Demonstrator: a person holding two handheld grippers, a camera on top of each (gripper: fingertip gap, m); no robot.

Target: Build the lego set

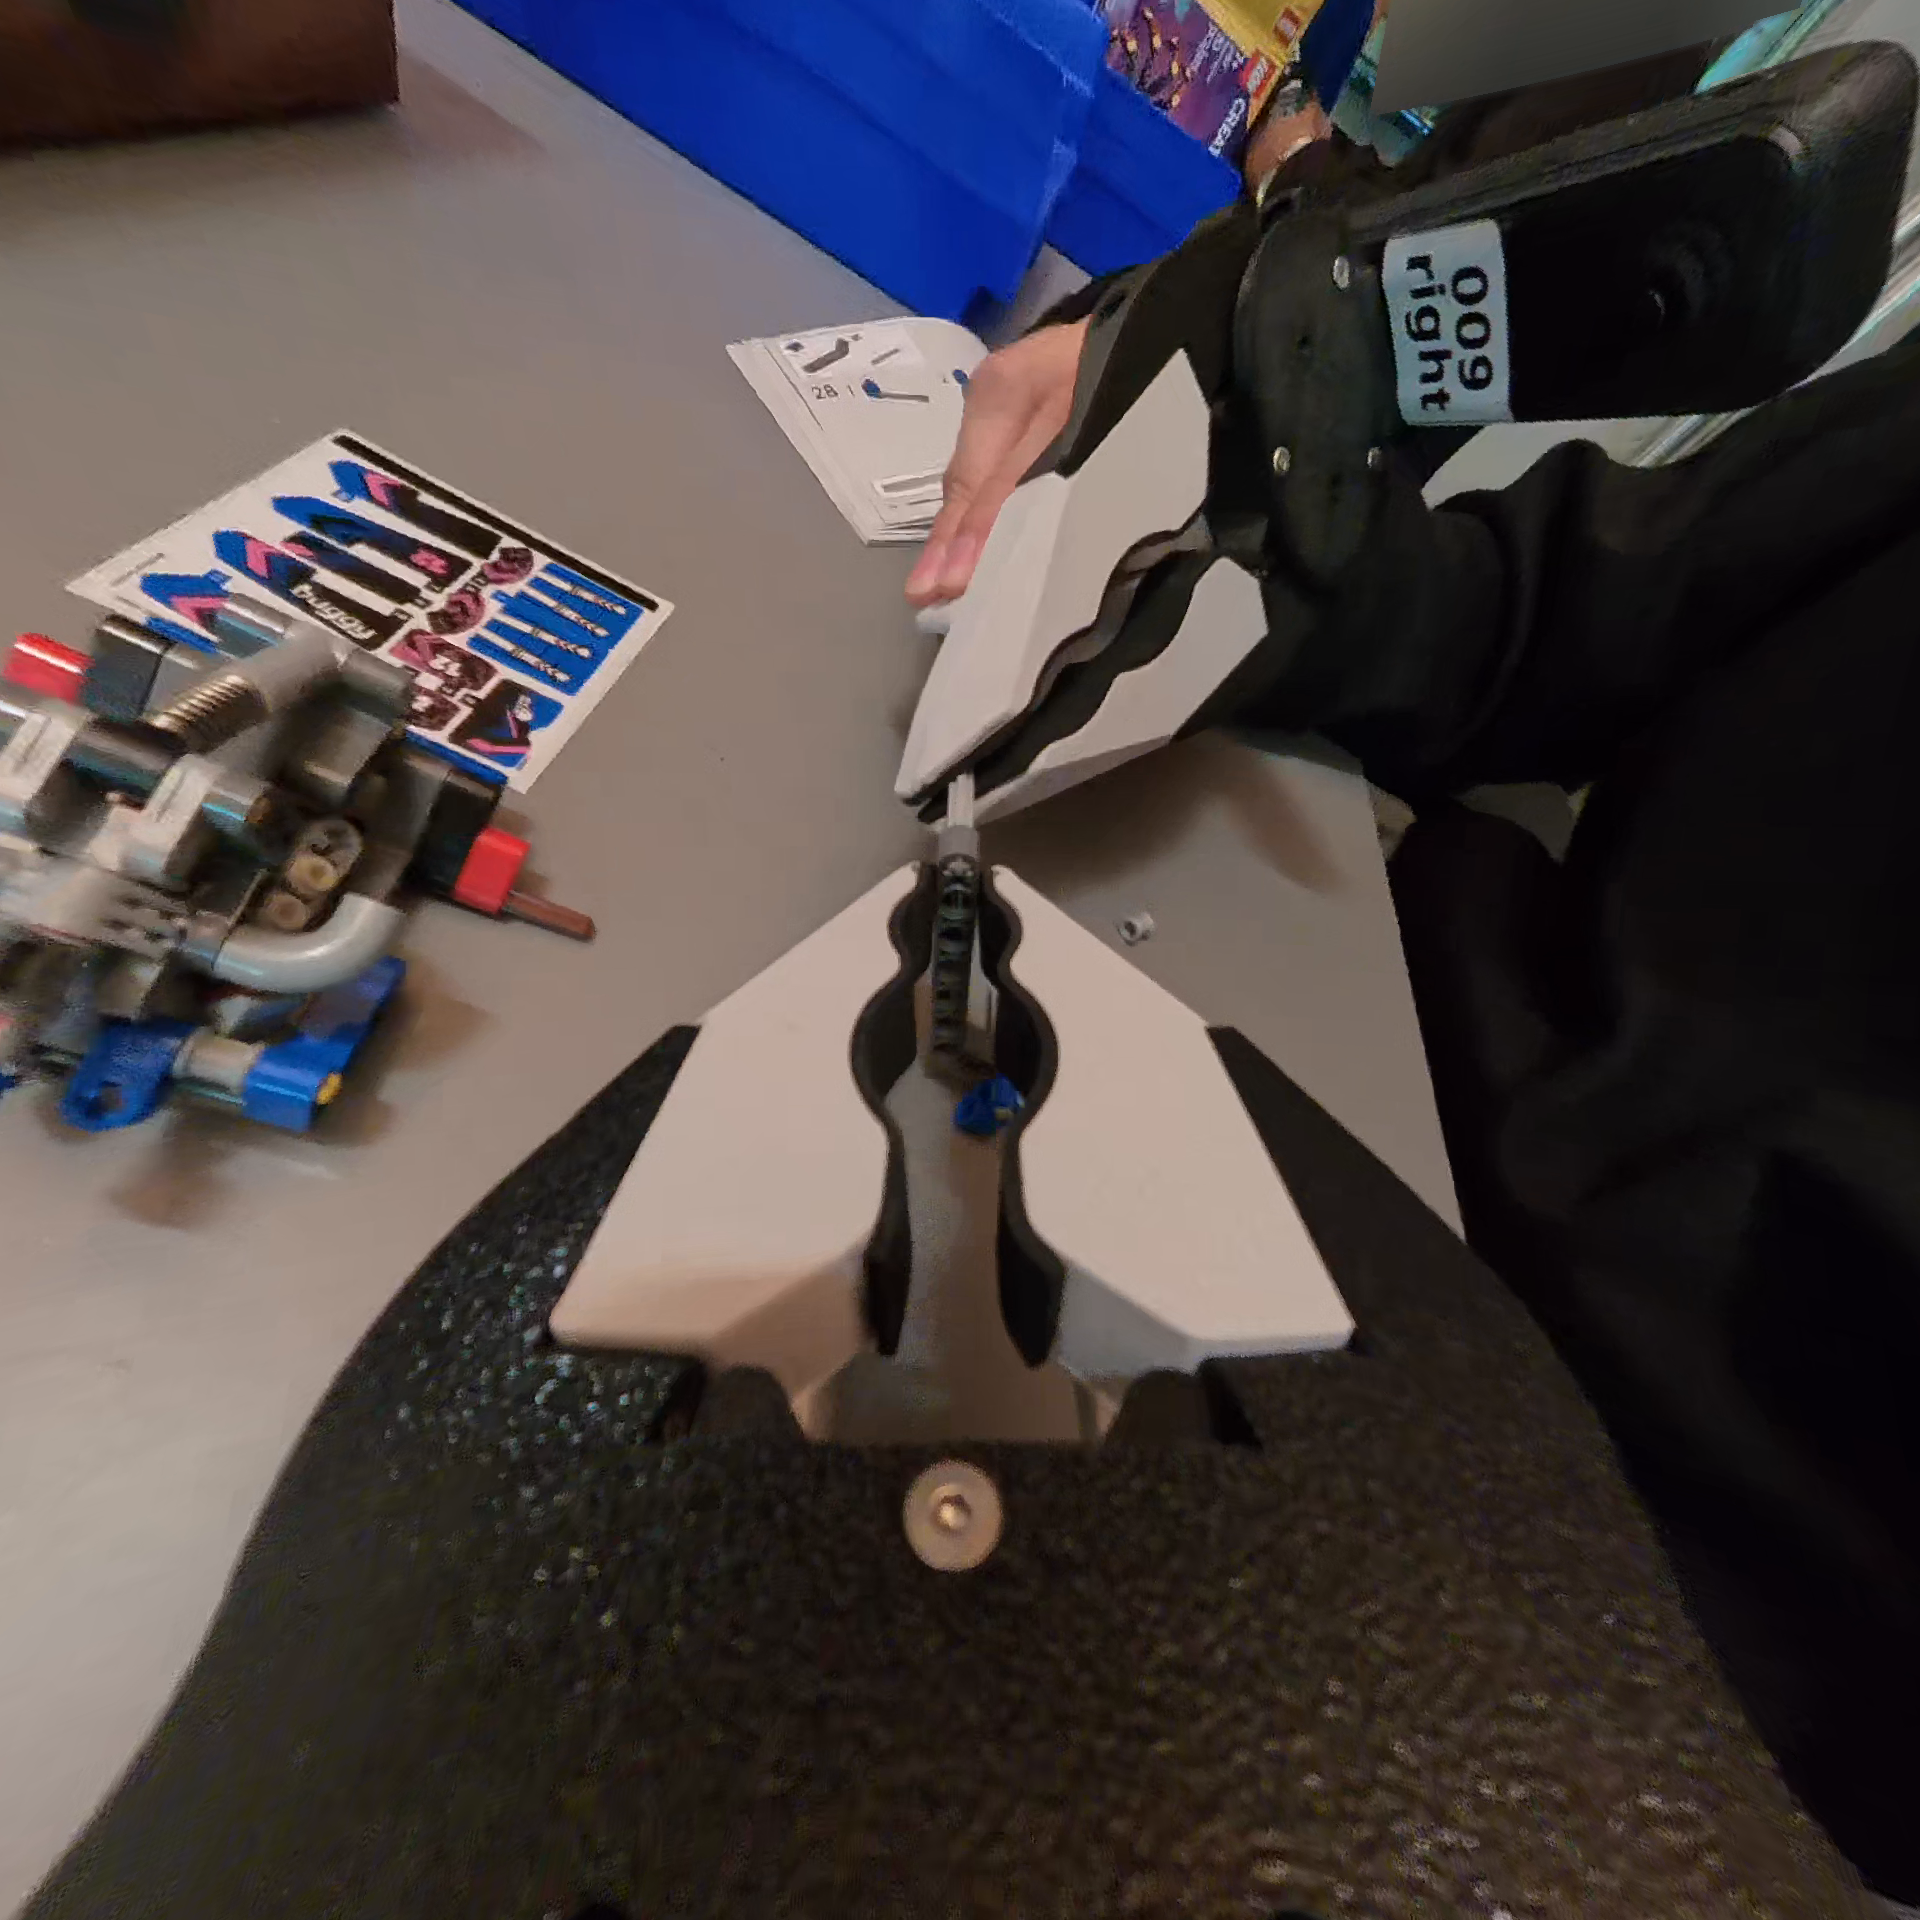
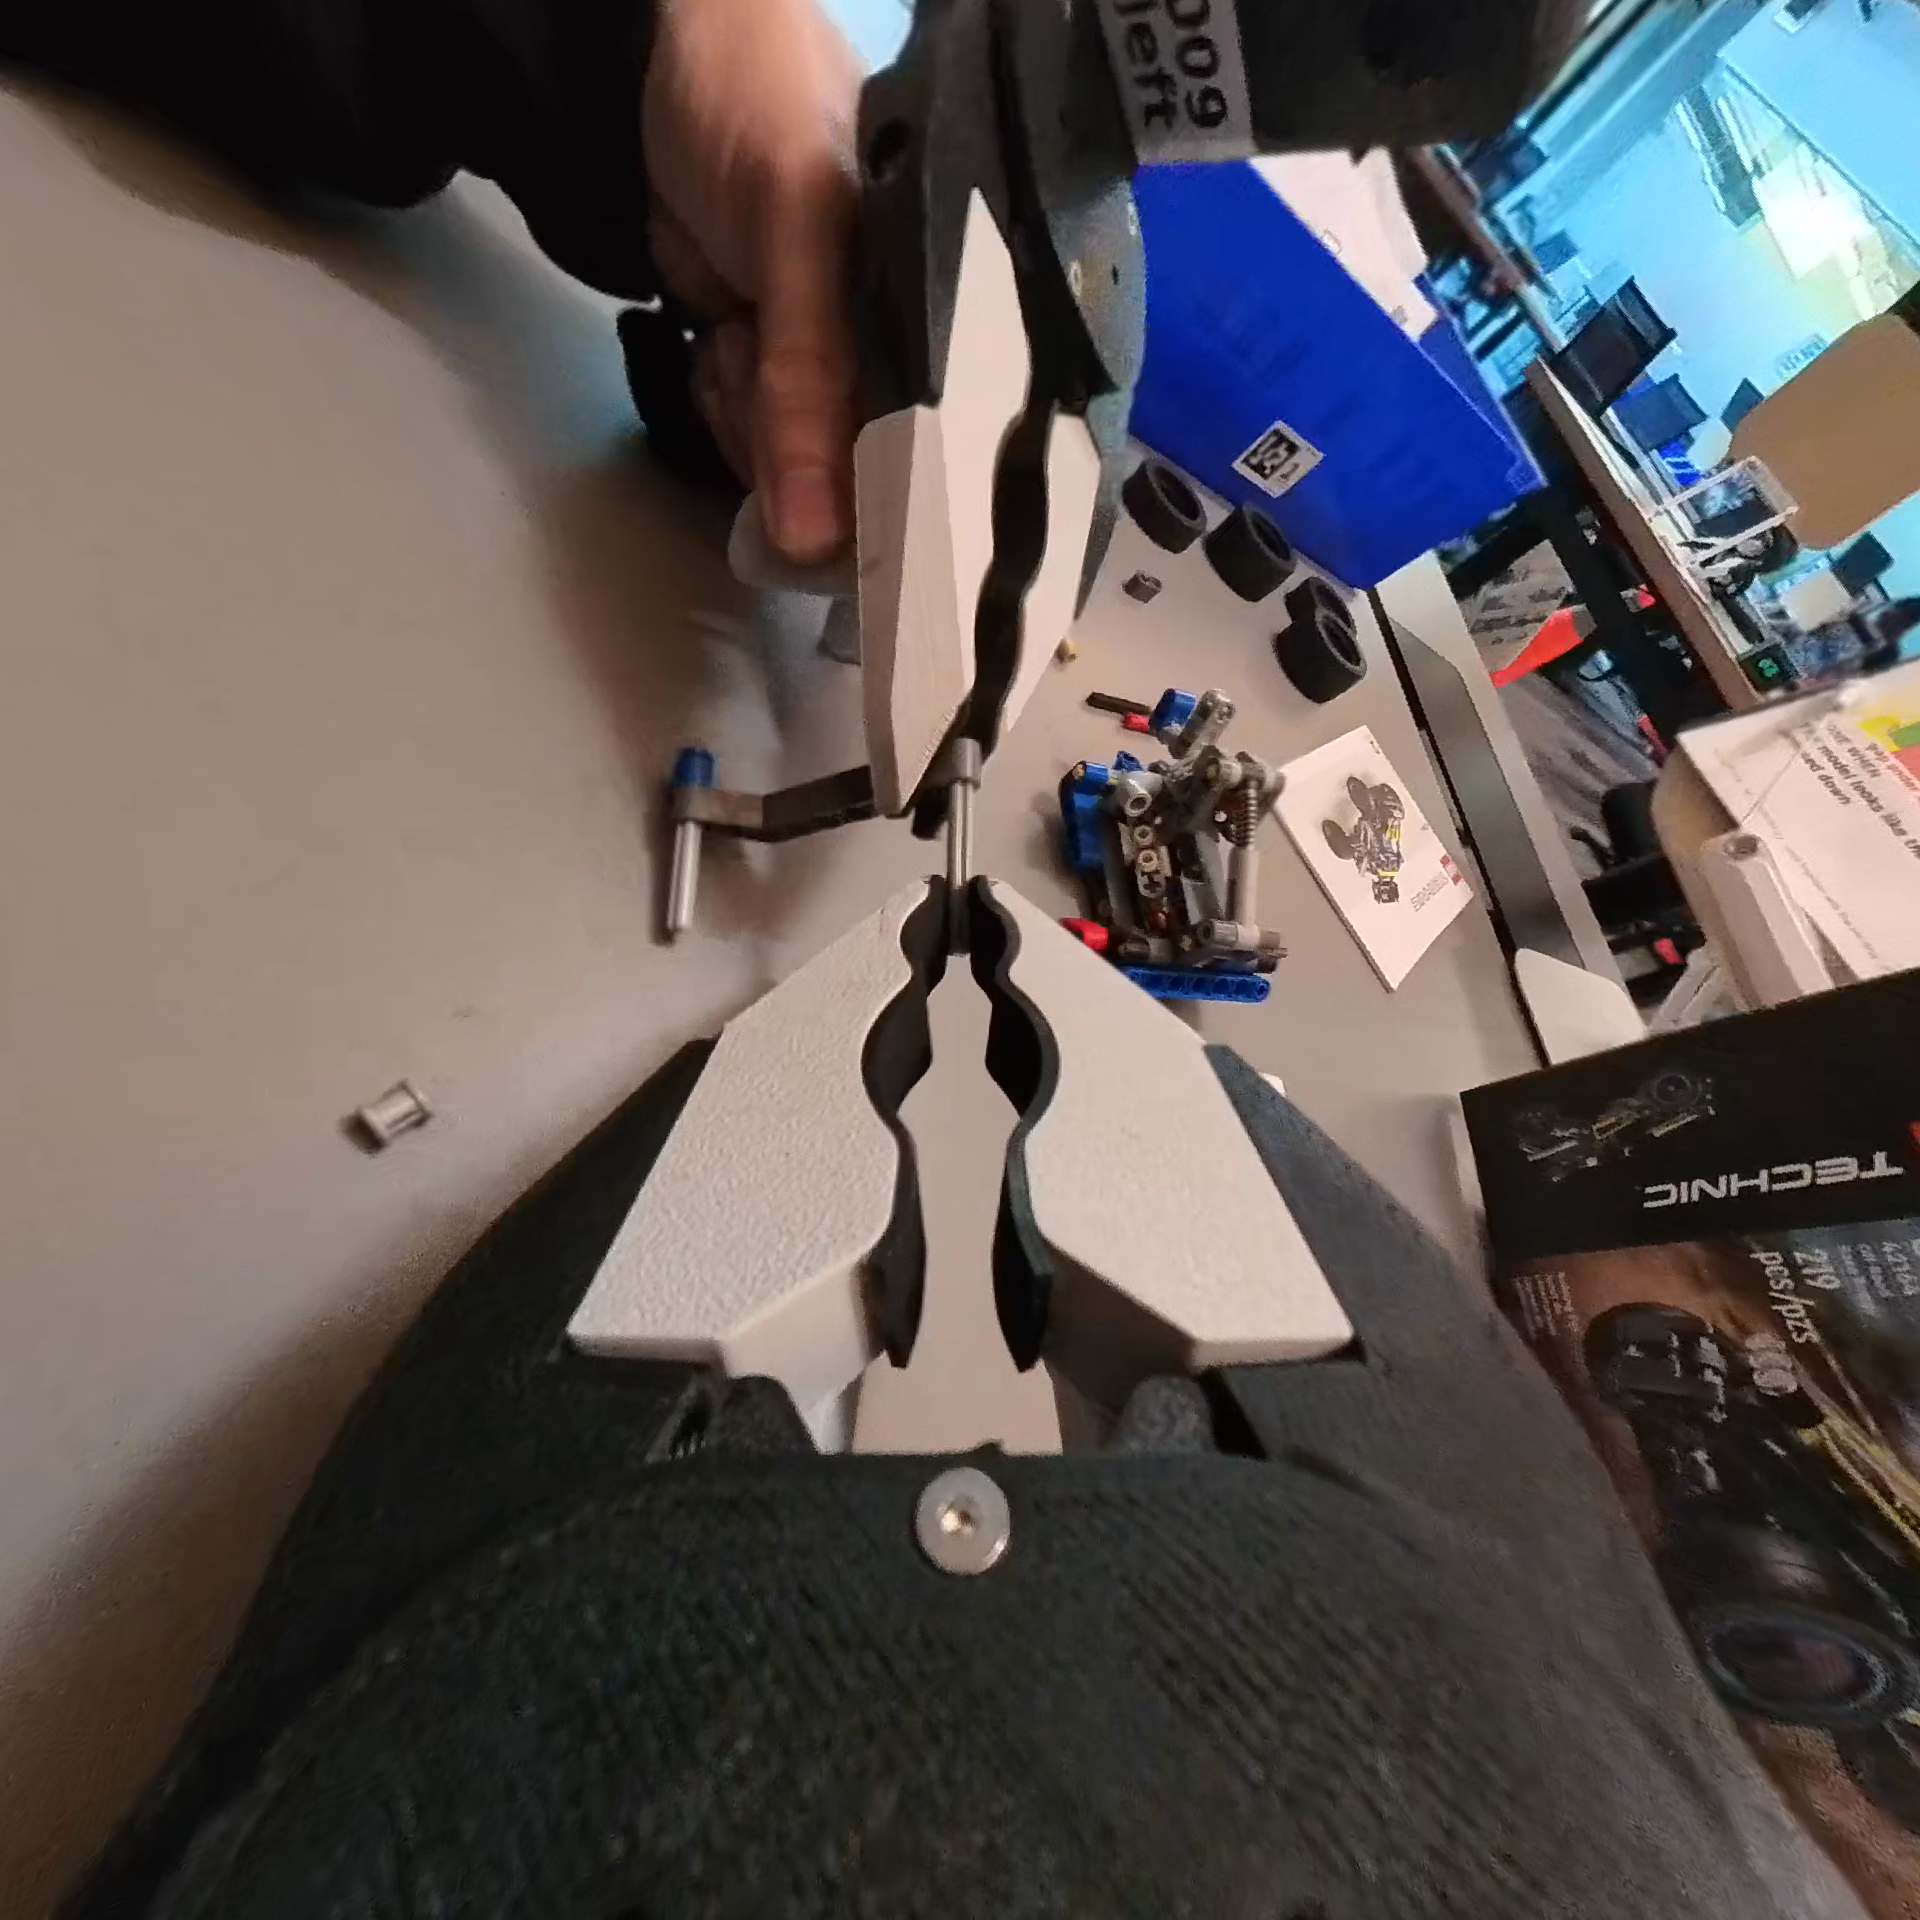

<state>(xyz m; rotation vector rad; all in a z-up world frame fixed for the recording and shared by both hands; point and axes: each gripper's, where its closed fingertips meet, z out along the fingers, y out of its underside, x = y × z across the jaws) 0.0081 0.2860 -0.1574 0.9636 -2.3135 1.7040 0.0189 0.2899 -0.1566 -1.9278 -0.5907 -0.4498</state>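
My left gripper point(image 1: 954, 878) is shut on a black beam point(image 1: 951, 961) that carries a blue pin point(image 1: 987, 1103). In the right wrist view the left gripper point(image 2: 935, 779) comes down from above; the black beam point(image 2: 816, 808) sticks out to the left and ends in a blue pin and a grey axle point(image 2: 681, 852). My right gripper point(image 2: 954, 894) is shut on a thin grey axle point(image 2: 961, 831) that meets a grey bush point(image 2: 968, 764) at the left gripper's tips. The two grippers stand tip to tip above the table; the right gripper point(image 1: 940, 795) also shows in the left wrist view.
The partly built model point(image 1: 208, 831) point(image 2: 1174, 873) lies on the grey table beside a sticker sheet point(image 1: 384, 603). Instruction booklets point(image 1: 862, 416) point(image 2: 1371, 852), black wheels point(image 2: 1247, 551), blue bins point(image 1: 883, 135) point(image 2: 1309, 364), the set's box point(image 2: 1714, 1351) and a loose grey bush point(image 2: 393, 1114) are around. Only a small space, under 4 cm, lies between the two pairs of fingers.
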